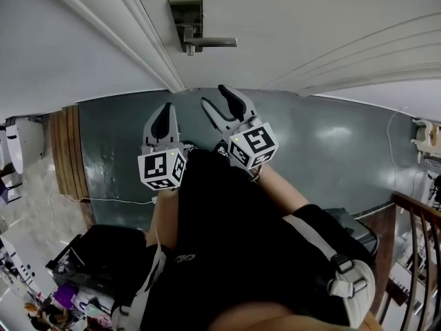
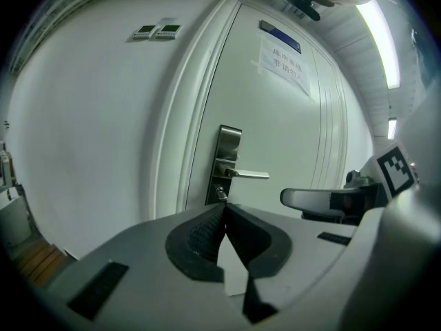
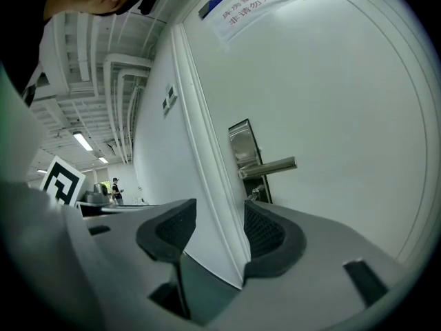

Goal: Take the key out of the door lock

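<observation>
One door (image 1: 310, 19), one lever handle (image 1: 210, 43), one key (image 2: 220, 194), two wall switches (image 2: 167, 28), and two claws: left claw (image 1: 166, 107), right claw (image 1: 216, 96).

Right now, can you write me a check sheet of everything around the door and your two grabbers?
Surface: white door; grey-green floor.
Job's things: key in the lock under the handle, untouched.
Clutter: dark bag and small items at the head view's lower left.
Grippers: left gripper jaws together, empty; right gripper jaws apart, empty; both short of the key.
Cables: thin wire on the floor.
Surroundings: paper sign on door, wall switches, wooden railing.
</observation>
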